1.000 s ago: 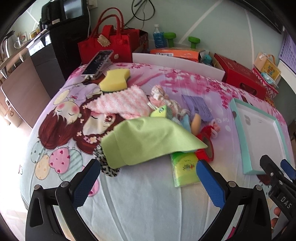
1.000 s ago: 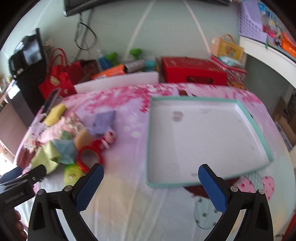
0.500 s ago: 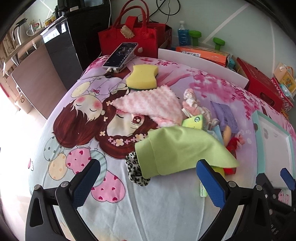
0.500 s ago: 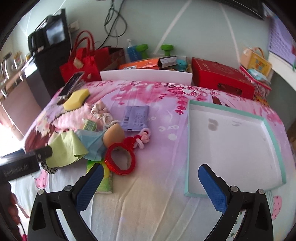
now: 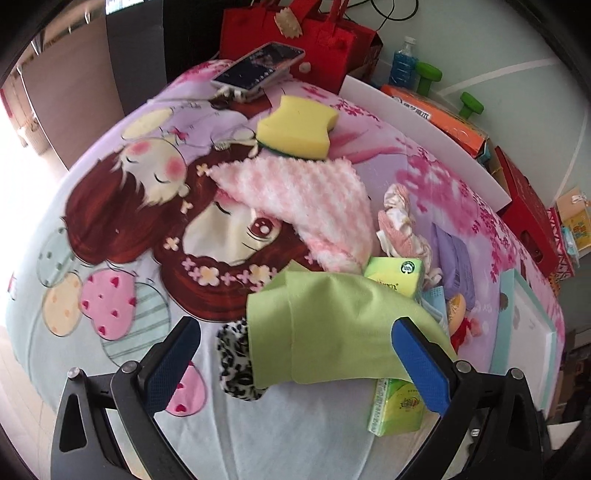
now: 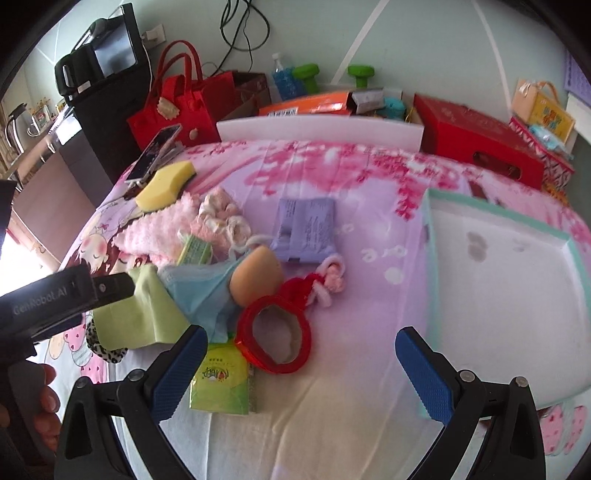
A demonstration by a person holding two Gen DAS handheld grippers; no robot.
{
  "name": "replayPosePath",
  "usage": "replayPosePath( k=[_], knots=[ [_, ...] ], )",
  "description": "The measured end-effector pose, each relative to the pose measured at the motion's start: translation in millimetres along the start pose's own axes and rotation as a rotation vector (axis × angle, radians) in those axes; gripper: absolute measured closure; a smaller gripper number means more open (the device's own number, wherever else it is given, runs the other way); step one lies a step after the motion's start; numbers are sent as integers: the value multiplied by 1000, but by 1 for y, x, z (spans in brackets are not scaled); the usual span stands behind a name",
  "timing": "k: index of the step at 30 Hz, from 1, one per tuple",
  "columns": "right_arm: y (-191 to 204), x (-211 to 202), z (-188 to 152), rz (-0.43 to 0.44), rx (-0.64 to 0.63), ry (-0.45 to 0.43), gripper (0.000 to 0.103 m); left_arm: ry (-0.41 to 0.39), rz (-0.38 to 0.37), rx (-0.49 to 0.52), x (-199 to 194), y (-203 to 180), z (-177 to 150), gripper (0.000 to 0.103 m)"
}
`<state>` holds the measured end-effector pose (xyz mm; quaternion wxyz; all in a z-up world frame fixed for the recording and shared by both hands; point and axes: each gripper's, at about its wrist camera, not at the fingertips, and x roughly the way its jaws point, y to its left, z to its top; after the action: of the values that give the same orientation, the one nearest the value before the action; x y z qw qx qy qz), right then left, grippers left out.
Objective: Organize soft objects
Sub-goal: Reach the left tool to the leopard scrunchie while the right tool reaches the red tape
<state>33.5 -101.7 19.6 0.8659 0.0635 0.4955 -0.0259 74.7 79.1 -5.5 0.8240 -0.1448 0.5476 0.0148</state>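
Observation:
A pile of soft things lies on the cartoon bedsheet: a green cloth (image 5: 332, 328) over a leopard-print scrunchie (image 5: 234, 363), a pink fluffy cloth (image 5: 299, 199), a yellow sponge (image 5: 297, 127), a blue face mask (image 6: 199, 288), a tan puff (image 6: 255, 275), a red ring (image 6: 275, 341) and green tissue packs (image 6: 219, 380). My left gripper (image 5: 295, 365) hangs open just before the green cloth, holding nothing. My right gripper (image 6: 301, 371) is open above the red ring and the tissue pack. The white tray with a teal rim (image 6: 495, 269) sits to the right.
A phone (image 5: 258, 66) leans at the far left of the bed by a red bag (image 5: 295, 33). A white board (image 6: 317, 127), an orange box (image 6: 306, 105) and a red box (image 6: 476, 142) line the far side. A hand (image 6: 44, 402) holds the left gripper's handle.
Both grippers swung left toward the pile and came closer to it. The left one now sits right over the green cloth; the right one moved off the tray to the red ring.

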Motion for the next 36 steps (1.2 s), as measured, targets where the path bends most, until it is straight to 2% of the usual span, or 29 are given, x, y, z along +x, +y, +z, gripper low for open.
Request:
replayPosePath(
  k=[5, 8, 13, 23, 25, 28, 29, 31, 33, 34, 35, 36],
  knots=[
    [1, 11, -4, 23, 20, 26, 0, -20, 5, -20, -3, 4, 1, 0],
    [2, 17, -6, 28, 24, 40, 0, 2, -29, -70, 2, 13, 3, 0],
    [-7, 31, -10, 65, 89, 77, 6, 32, -7, -109, 13, 22, 3, 0],
    [-6, 43, -12, 85, 104, 95, 12, 90, -13, -145, 36, 26, 2, 3],
    [-7, 43, -12, 92, 111, 91, 14, 98, -27, -143, 38, 24, 2, 8],
    [-8, 43, -12, 101, 118, 87, 19, 100, -33, -123, 41, 17, 2, 23],
    [-8, 44, -12, 106, 121, 85, 22, 100, -37, -119, 41, 16, 3, 26],
    [-8, 43, -12, 118, 127, 81, 28, 97, -54, -114, 40, 15, 3, 40],
    [-9, 42, -12, 146, 139, 80, 39, 97, -69, -114, 39, 14, 4, 49],
    [-9, 41, -12, 155, 142, 81, 42, 97, -76, -115, 39, 14, 4, 55],
    [-8, 41, -12, 165, 140, 82, 46, 96, -82, -117, 40, 13, 5, 56],
    [-7, 40, -11, 165, 138, 80, 46, 94, -85, -120, 39, 13, 5, 58]
  ],
)
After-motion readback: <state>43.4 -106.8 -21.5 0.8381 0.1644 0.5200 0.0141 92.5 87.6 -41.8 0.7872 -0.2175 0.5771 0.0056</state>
